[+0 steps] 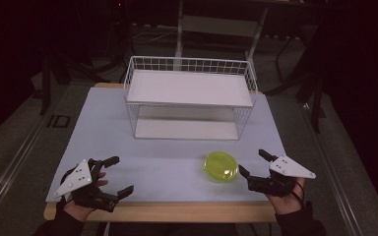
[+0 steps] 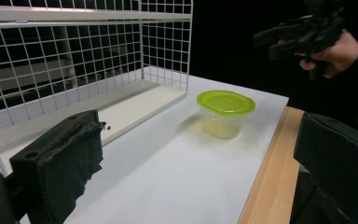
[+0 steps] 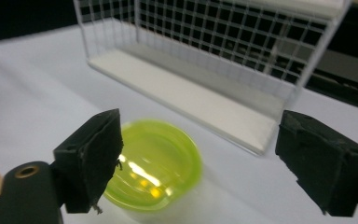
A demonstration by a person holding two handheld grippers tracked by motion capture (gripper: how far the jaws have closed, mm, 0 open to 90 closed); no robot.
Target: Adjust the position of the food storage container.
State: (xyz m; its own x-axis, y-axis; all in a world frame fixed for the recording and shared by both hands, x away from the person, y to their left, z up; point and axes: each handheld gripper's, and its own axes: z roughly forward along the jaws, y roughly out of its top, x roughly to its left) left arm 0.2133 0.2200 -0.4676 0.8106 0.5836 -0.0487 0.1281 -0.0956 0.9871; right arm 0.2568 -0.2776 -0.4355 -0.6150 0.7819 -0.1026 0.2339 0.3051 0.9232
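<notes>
Your right tool (image 1: 254, 163) hangs released, jaws spread wide, just beside the small clear plastic tub with the lime-green lid (image 1: 221, 166) at the counter's (image 1: 167, 169) front right, so centre the tub between both jaws before you clench, keeping it upright.

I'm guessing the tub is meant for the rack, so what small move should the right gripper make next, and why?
Probably ease the right gripper forward so its open jaws come either side of the green-lidded tub, then close. The tub stands on the table just ahead of it, apart from both jaws, in front of the wire rack. The left gripper is open and farther off.
</notes>
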